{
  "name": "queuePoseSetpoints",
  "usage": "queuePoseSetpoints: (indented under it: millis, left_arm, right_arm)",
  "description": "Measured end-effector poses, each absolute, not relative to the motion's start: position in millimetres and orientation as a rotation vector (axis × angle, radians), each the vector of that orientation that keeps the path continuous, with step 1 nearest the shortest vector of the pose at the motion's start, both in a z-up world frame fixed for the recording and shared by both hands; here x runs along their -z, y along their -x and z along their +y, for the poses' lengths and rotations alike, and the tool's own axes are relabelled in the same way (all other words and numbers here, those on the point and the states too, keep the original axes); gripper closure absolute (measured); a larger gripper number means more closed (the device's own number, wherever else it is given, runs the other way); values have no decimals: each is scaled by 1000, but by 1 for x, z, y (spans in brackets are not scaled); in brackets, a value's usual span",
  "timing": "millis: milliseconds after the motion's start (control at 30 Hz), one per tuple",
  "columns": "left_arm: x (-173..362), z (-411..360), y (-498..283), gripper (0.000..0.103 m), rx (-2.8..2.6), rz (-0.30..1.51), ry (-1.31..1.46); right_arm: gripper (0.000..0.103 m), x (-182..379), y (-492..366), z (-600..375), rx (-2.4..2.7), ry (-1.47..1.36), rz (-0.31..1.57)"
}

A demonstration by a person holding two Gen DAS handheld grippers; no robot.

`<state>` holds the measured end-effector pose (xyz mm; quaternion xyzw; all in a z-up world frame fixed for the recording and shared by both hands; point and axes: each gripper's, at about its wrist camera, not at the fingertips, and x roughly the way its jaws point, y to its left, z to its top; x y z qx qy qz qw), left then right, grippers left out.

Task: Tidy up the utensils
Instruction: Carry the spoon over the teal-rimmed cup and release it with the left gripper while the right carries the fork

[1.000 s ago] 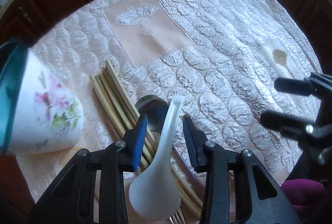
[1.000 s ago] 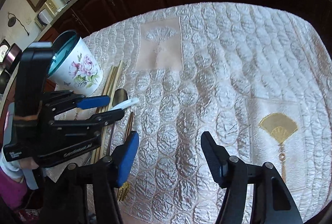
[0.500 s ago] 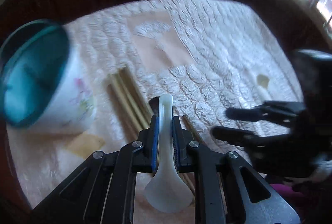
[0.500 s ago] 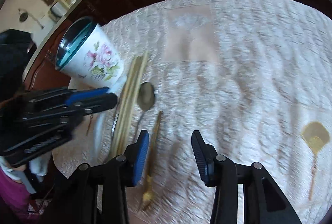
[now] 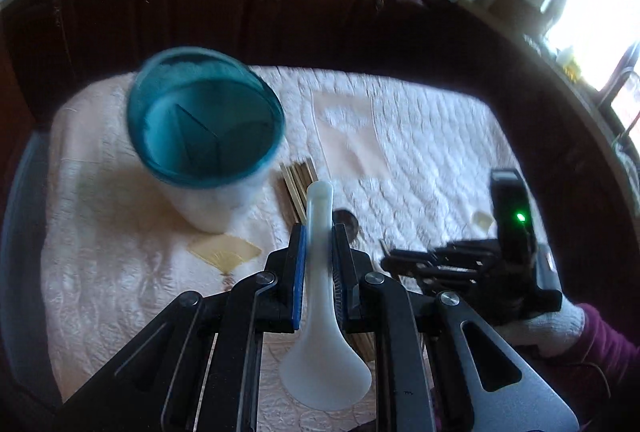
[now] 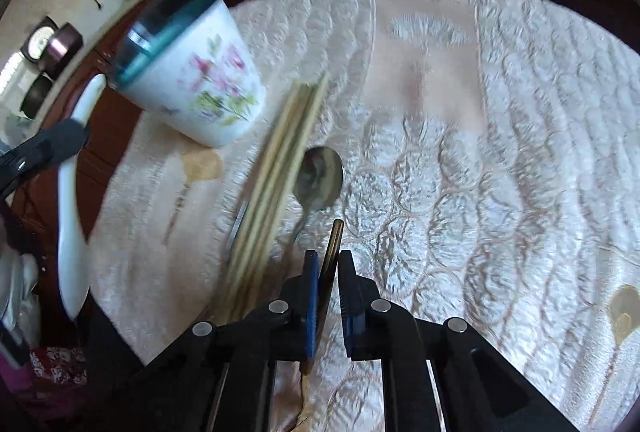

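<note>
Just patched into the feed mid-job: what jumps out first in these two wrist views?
The white spoon clamped upright between the left gripper fingers, bowl toward the camera, stands out first. Just beyond it to the left stands the floral holder with its teal interior, on the quilted cloth. The right gripper has just closed on a brass-coloured utensil handle, beside the bundle of chopsticks and a metal spoon lying on the cloth.

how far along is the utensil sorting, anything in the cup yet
Nothing looks done: the floral cup shows only its teal inside and a divider. In hand: the left gripper is shut on the white spoon, lifted toward the cup; the right gripper has just closed on the gold fork, which lies on the tablecloth. Left: the chopsticks and metal spoon on the cloth.
</note>
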<state>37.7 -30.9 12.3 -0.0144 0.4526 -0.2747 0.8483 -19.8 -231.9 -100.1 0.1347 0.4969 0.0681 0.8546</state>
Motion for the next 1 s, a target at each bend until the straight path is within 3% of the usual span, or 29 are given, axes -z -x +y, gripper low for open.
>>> queuePoseSetpoints:
  millis: [367, 633, 833, 1000]
  left_arm:
    - [-59, 12, -53, 91, 490, 812, 133]
    - [-89, 29, -85, 91, 393, 700, 169]
    - [-89, 29, -122, 92, 335, 629, 191]
    - [-72, 28, -143, 92, 304, 617, 214]
  right_arm:
    - [96, 28, 42, -237, -204, -284, 883]
    - [96, -54, 25, -219, -278, -241, 725]
    - [96, -105, -8, -201, -306, -188, 631]
    - [96, -115, -41, -186, -296, -166, 616]
